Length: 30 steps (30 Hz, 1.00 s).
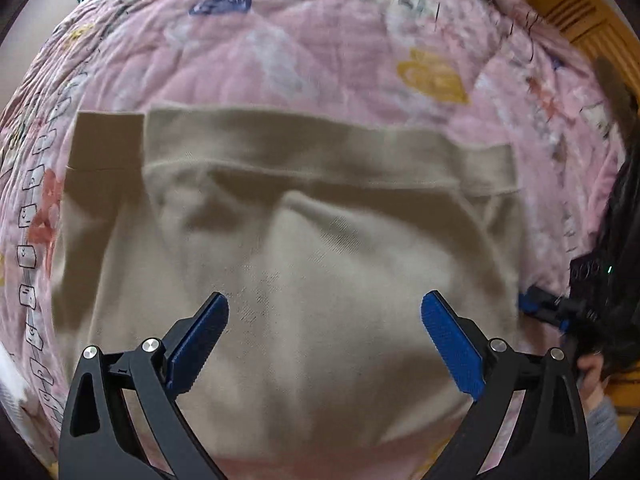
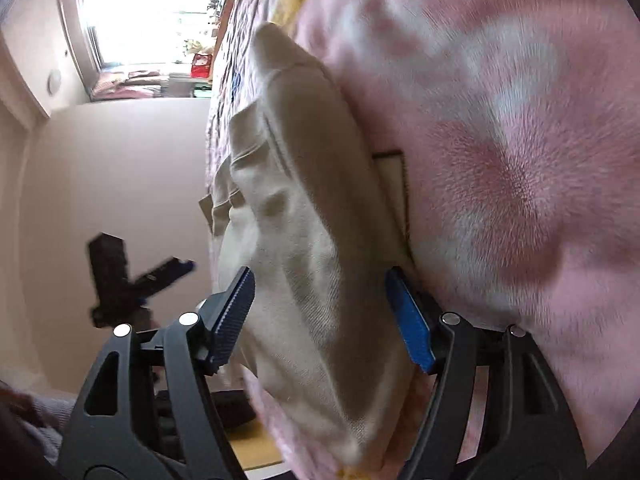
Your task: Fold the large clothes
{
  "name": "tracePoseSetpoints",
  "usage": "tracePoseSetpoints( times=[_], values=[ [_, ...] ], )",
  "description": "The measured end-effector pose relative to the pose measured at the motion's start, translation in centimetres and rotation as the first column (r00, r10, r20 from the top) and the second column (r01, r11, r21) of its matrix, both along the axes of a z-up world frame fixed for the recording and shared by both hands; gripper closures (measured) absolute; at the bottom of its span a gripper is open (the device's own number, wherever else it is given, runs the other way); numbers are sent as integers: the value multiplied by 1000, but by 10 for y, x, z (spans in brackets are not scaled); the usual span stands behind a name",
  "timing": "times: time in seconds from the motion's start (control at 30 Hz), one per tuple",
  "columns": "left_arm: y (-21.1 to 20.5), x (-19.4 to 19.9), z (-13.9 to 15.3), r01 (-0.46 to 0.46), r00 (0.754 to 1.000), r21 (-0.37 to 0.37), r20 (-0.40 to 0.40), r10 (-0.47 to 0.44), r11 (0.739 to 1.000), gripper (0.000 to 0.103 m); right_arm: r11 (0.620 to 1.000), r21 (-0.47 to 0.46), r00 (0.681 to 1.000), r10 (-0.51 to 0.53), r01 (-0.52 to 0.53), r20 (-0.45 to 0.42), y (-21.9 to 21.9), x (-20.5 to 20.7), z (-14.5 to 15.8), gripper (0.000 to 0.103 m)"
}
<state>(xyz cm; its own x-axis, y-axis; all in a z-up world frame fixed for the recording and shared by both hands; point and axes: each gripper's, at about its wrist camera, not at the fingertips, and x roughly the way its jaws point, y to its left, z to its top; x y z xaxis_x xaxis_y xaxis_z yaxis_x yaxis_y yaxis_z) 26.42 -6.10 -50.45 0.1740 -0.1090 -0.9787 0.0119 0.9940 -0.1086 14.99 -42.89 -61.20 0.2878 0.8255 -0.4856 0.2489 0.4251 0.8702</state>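
A beige garment (image 1: 320, 220), folded into a thick stack with a hem band along its far edge, lies on a pink patterned bedspread (image 1: 320, 60). My left gripper (image 1: 326, 300) hovers above it pointing steeply down, its blue pads wide apart with nothing between them. In the right wrist view the garment (image 2: 304, 200) bulges up from the bedspread (image 2: 500, 120). My right gripper (image 2: 320, 276) comes in low from the side and stands open astride the near folded edge. Cloth sits between its fingers, and the pads do not clamp it. The right gripper (image 1: 548, 312) also shows at the left view's right edge.
A person's hand (image 1: 592, 368) holds the right gripper at the bed's side. Yellow wooden furniture (image 1: 576, 4) runs past the far right corner of the bed. A bright window (image 2: 152, 20) and a pale wall (image 2: 112, 180) lie beyond. The left gripper (image 2: 160, 272) hangs dark against that wall.
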Motion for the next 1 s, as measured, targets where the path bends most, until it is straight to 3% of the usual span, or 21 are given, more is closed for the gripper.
tracePoseSetpoints(
  times=[0.13,0.23,0.37,0.47,0.6,0.67,0.8,0.9,0.93,1.0],
  values=[
    [2,5,-36,29,998,71,-56,-25,997,9,971,237,999,4,-14,41,2,0,-12,29],
    [13,6,-48,17,998,37,-69,-14,999,7,974,223,999,19,-25,32,-2,0,-17,29],
    [17,11,-60,14,996,25,-90,-11,1000,7,970,239,999,-45,40,17,-26,-4,-15,31],
    [16,15,-71,29,993,35,-118,-24,999,7,984,178,999,-23,16,39,-26,-3,-11,31],
    [13,16,-80,35,991,45,-129,-29,998,6,981,191,999,-26,18,40,-29,3,-19,31],
    [13,15,-83,32,993,31,-117,-28,999,6,983,171,997,57,-66,57,-12,11,-20,30],
    [13,10,-84,42,995,25,-86,-39,999,6,956,66,956,280,-286,82,16,24,-11,29],
    [11,9,-85,42,995,26,-87,-39,999,6,934,96,939,340,-344,56,24,22,-10,29],
    [11,10,-85,43,995,26,-91,-40,999,6,911,92,916,400,-402,40,33,17,-12,29],
    [10,15,-86,45,994,25,-97,-43,999,6,898,67,900,434,-436,47,37,14,-9,29]
  ],
)
